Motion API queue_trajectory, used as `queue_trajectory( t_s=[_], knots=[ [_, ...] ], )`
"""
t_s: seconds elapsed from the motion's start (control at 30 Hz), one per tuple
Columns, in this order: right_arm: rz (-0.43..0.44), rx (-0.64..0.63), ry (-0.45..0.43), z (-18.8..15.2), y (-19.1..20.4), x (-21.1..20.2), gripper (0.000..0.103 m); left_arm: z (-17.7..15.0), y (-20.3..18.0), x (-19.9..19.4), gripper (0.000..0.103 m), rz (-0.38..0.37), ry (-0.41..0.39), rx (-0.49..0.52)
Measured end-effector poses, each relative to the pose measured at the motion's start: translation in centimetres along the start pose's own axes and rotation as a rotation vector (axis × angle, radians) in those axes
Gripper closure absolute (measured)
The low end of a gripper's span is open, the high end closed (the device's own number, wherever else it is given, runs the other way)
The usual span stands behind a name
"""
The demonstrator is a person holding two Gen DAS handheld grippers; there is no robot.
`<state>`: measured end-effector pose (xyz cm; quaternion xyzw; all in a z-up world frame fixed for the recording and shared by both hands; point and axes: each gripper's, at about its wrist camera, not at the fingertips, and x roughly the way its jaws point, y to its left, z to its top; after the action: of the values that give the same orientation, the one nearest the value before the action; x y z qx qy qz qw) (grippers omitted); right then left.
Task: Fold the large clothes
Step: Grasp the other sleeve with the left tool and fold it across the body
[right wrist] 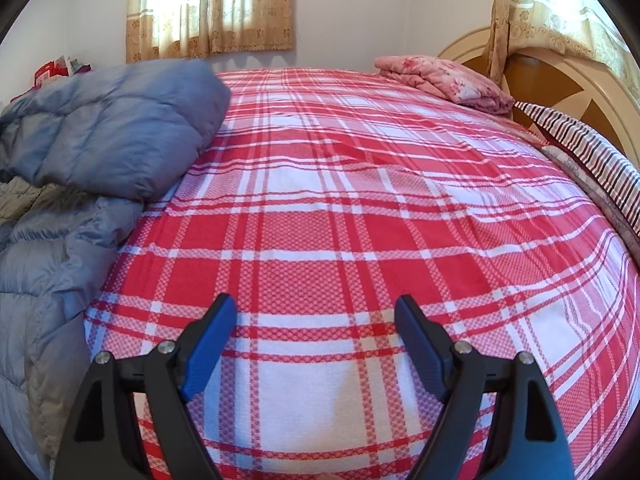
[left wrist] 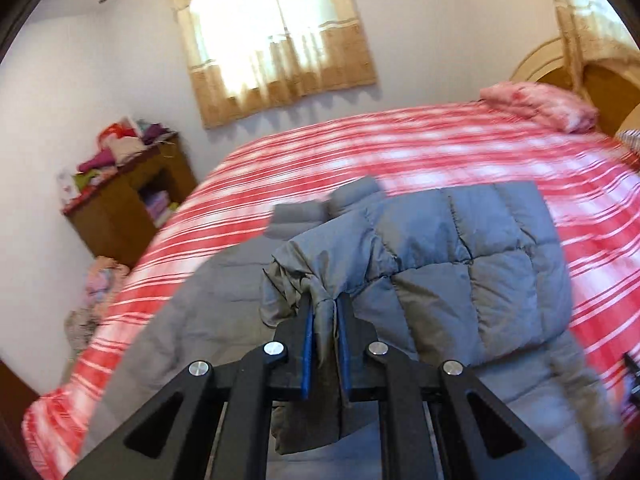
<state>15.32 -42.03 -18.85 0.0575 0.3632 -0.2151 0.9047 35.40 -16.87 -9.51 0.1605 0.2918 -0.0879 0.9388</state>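
Observation:
A large grey-blue puffer jacket (left wrist: 460, 264) lies on a bed with a red and white plaid cover (left wrist: 400, 148). My left gripper (left wrist: 325, 300) is shut on a bunched fold of the jacket's edge and holds it lifted above the rest of the jacket, which is partly folded over itself. In the right wrist view the jacket (right wrist: 100, 128) lies at the left side of the bed. My right gripper (right wrist: 316, 308) is open and empty, low over the bare plaid cover (right wrist: 360, 200), to the right of the jacket.
A folded pink floral blanket (right wrist: 448, 80) and a striped pillow (right wrist: 592, 148) lie by the wooden headboard (right wrist: 560, 76). A brown cabinet (left wrist: 128, 204) piled with clothes stands by the wall left of the bed. Curtained windows (left wrist: 276, 40) are behind.

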Motion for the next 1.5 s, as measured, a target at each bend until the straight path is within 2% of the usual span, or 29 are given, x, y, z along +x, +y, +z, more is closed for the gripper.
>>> queue_trajectory(
  t_s=[0.17,0.33,0.7,0.73,0.8,0.83,0.87,0.9,0.97,1.0,1.1,1.17,1.23,1.27,1.33,1.43,1.5],
  knots=[
    [-0.001,0.002,0.003,0.0,-0.1,0.1,0.017,-3.3,2.1,3.0,0.093,0.032,0.086,-0.008],
    [0.008,0.007,0.005,0.1,-0.4,0.2,0.017,-6.0,2.5,5.6,0.092,0.062,0.143,-0.036],
    [0.003,0.003,0.005,0.1,-0.5,0.2,0.016,-7.6,2.7,5.8,0.085,0.125,0.147,-0.025],
    [0.002,0.002,0.005,0.1,-0.4,0.2,0.016,-7.7,2.8,5.7,0.082,0.123,0.146,-0.030],
    [0.003,0.003,0.006,0.1,-0.5,0.2,0.016,-7.5,3.0,5.5,0.069,0.152,0.147,-0.035],
    [0.002,0.002,0.006,0.1,-0.4,0.2,0.016,-7.2,2.9,5.2,0.055,0.168,0.136,-0.038],
    [0.002,0.002,0.007,0.1,-0.4,0.2,0.015,-7.1,3.0,4.5,0.039,0.180,0.112,-0.040],
    [0.003,0.002,0.008,0.1,-0.4,0.2,0.015,-6.9,3.1,3.8,0.033,0.198,0.077,-0.038],
    [0.005,0.003,0.012,0.1,-0.5,0.2,0.015,-6.4,3.3,1.8,0.013,0.249,-0.020,-0.048],
    [0.007,0.003,0.017,0.1,-0.6,0.2,0.015,-6.1,3.5,0.9,0.009,0.271,-0.056,-0.058],
    [0.050,0.004,0.047,0.8,-0.6,0.0,0.016,-5.4,4.5,-0.6,0.006,0.288,-0.103,-0.095],
    [0.063,-0.005,0.050,2.0,-0.5,-0.7,0.025,-4.8,5.2,-1.1,0.006,0.281,-0.114,-0.128],
    [0.076,-0.035,0.041,3.4,0.6,-1.2,0.039,-3.9,5.6,-1.0,0.006,0.267,-0.120,-0.150],
    [0.097,-0.038,0.031,4.6,1.1,-1.4,0.041,-3.3,5.4,-0.7,0.006,0.259,-0.117,-0.158],
    [0.155,-0.027,0.022,7.3,2.4,-1.1,0.042,-2.6,4.4,0.4,0.006,0.251,-0.098,-0.165],
    [0.177,-0.043,-0.015,11.3,5.7,0.1,0.042,-1.7,2.6,3.5,0.006,0.214,-0.023,-0.167],
    [0.203,-0.036,-0.027,13.5,8.1,1.6,0.042,-1.8,1.7,5.5,0.006,0.224,0.011,-0.148]
  ],
)
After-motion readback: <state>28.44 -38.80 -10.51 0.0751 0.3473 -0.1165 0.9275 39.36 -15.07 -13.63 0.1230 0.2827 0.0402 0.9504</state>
